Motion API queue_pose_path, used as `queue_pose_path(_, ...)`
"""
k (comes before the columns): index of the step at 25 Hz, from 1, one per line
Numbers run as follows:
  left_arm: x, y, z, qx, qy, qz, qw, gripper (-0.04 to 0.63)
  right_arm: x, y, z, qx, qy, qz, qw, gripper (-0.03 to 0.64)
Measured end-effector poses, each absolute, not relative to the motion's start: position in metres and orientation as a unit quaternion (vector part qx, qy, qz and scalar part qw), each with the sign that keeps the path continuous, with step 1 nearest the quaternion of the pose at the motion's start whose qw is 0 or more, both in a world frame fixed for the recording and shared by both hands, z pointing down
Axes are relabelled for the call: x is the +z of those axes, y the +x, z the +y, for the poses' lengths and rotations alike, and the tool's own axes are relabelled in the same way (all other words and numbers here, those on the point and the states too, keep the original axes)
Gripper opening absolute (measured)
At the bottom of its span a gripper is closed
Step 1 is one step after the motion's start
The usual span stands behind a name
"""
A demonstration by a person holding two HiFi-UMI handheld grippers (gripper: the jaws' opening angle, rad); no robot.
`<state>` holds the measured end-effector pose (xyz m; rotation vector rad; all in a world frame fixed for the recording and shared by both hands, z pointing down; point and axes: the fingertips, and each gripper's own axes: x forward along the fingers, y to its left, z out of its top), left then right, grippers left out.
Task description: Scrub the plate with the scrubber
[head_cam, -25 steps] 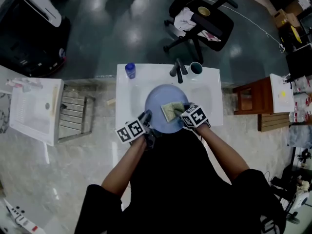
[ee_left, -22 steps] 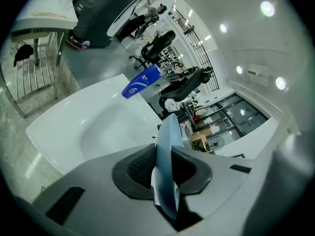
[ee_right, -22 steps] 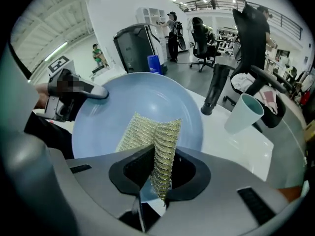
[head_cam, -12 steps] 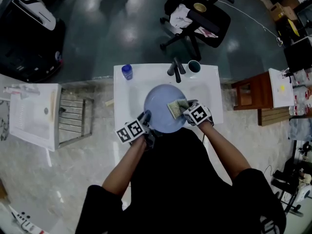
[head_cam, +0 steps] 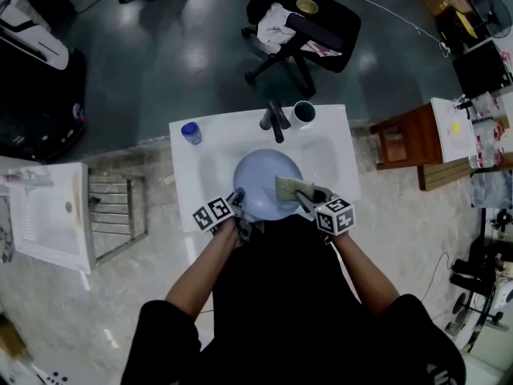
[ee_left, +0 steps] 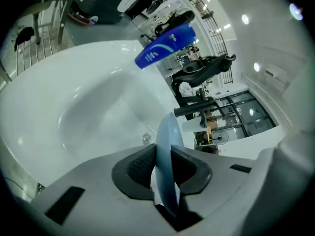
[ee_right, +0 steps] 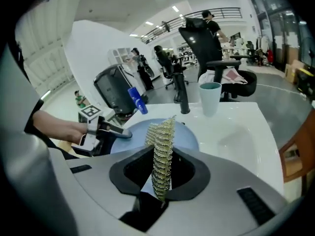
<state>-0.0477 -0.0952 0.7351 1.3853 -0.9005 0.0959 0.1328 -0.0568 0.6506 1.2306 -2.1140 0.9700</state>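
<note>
Blue plate point(head_cam: 260, 179) stands over the sink point(head_cam: 204, 163), its near rim clamped in my left gripper point(head_cam: 237, 198) fingers. My right gripper point(head_cam: 310, 196) fingers pinch the scrubber point(head_cam: 290, 188) against the plate's right side. Scrubbing looks under way; next I'd sweep across the face, pressing evenly.

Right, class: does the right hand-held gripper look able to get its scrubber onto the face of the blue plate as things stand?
Probably yes. The right hand-held gripper holds the scrubber just over the plate, whose face lies bare; the left hand-held gripper only clamps its rim.
</note>
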Motion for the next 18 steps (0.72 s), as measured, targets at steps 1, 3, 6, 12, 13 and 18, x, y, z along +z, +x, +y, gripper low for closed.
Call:
queue_pose_path(1, 0.743, -0.045, -0.101, 0.049, 0.611, -0.398, 0.683, 0.06, 0.651, 0.135, -0.054, 0.361, 0.463, -0.772, 0.242, 0.067)
queue_pose_path(3, 0.759, -0.039, -0.109, 0.058, 0.595, -0.396, 0.697, 0.061, 0.652, 0.14, -0.047, 0.364, 0.477, -0.765, 0.236, 0.067)
queue_pose_path(6, 0.783, -0.024, -0.102, 0.076, 0.564, -0.393, 0.722, 0.061, 0.652, 0.157, -0.027, 0.366, 0.485, -0.754, 0.25, 0.067)
queue_pose_path(12, 0.814, -0.015, -0.111, 0.113, 0.545, -0.392, 0.733, 0.066, 0.653, 0.173, -0.02, 0.367, 0.503, -0.743, 0.246, 0.067)
queue_pose_path(13, 0.817, -0.014, -0.113, 0.115, 0.544, -0.39, 0.734, 0.067, 0.654, 0.175, -0.019, 0.369, 0.507, -0.741, 0.242, 0.067)
queue_pose_path(18, 0.831, -0.004, -0.116, 0.139, 0.544, -0.375, 0.737, 0.091, 0.651, 0.184, -0.018, 0.367, 0.523, -0.73, 0.241, 0.067)
